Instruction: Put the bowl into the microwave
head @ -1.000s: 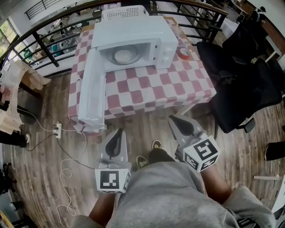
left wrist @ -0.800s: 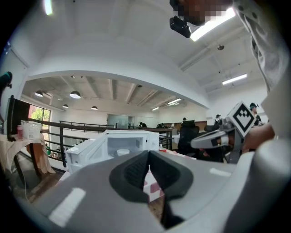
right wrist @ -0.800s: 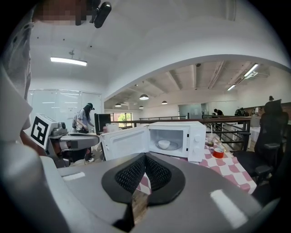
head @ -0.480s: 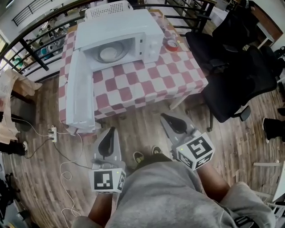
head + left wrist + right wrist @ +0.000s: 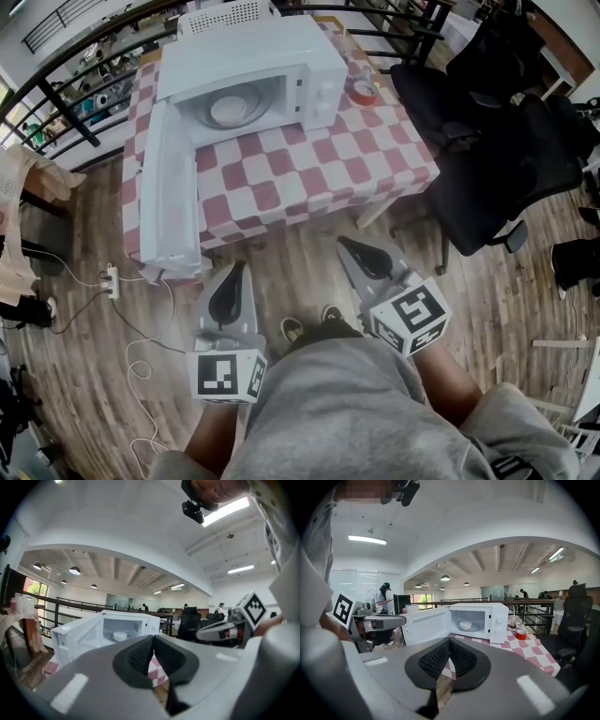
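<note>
— What sort of place is this?
— A large open-plan office. A black metal railing (image 5: 70, 117) runs round the edge of a wood-plank floor (image 5: 309, 272), and the hall beyond it is wide and high.
— Why an office and not a home?
— Black swivel chairs (image 5: 497, 178) stand crowded together. Long strip lights (image 5: 225, 510) and round lamps (image 5: 74, 570) sit on a beamed ceiling, and a person (image 5: 385, 597) stands further back in the room.
— And the table?
— A table with a red-and-white checked cloth (image 5: 319, 173) carries a white microwave (image 5: 253, 56), like a break corner. A power strip (image 5: 112, 278) with loose cables lies on the floor beside it.
</note>
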### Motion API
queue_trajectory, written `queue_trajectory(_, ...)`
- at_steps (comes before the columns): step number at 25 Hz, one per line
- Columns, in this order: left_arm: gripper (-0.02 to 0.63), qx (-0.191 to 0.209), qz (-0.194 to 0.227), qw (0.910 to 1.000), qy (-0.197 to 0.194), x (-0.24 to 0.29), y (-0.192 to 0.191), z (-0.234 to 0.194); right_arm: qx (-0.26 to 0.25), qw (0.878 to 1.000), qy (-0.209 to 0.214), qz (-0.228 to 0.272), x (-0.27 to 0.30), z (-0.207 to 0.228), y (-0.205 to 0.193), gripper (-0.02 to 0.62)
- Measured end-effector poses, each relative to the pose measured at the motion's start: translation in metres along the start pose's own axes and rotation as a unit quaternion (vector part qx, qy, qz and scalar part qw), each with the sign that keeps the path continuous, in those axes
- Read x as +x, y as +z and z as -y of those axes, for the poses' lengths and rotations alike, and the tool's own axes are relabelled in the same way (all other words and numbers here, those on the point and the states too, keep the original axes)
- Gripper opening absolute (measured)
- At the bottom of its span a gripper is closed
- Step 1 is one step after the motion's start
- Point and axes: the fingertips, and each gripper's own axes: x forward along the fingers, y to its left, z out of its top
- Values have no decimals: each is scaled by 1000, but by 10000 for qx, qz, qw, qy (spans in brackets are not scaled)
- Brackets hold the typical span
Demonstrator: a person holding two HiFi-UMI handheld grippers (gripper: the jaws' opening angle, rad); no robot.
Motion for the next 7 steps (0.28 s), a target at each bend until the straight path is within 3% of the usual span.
queue_trajectory(7,11,33,69,10000,10,-1,4,-6,-28,10000,24,42,7,-6,6,-2)
